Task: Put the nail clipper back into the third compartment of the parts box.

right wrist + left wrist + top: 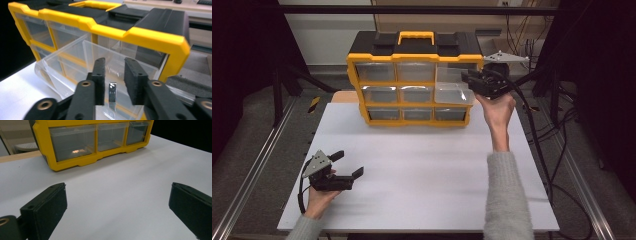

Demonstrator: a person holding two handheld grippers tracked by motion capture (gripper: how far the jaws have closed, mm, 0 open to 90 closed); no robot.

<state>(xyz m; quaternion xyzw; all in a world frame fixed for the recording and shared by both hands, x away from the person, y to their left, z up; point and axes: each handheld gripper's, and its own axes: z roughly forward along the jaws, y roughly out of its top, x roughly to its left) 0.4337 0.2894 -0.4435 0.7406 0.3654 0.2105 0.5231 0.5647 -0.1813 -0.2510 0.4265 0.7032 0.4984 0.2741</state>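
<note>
A yellow and black organizer (408, 58) with clear drawers stands at the back of the white table (422, 170). One clear drawer (454, 93) in its right column is pulled out. My right gripper (466, 76) hovers over that drawer (62, 62). In the right gripper view my right gripper (114, 72) has its jaws slightly apart. A small metal nail clipper (112, 96) shows in the gap, touching neither pad. Whether it rests in the drawer I cannot tell. My left gripper (349, 164) hangs open above the table's front left; in its own view the left gripper (120, 205) holds nothing.
The organizer (42, 135) has a yellow carry handle (416, 36) on top, and its other drawers are pushed in. Metal rails (257, 165) run along both sides of the table. Cables (537, 140) trail at the right. Bare white tabletop lies between the two hands.
</note>
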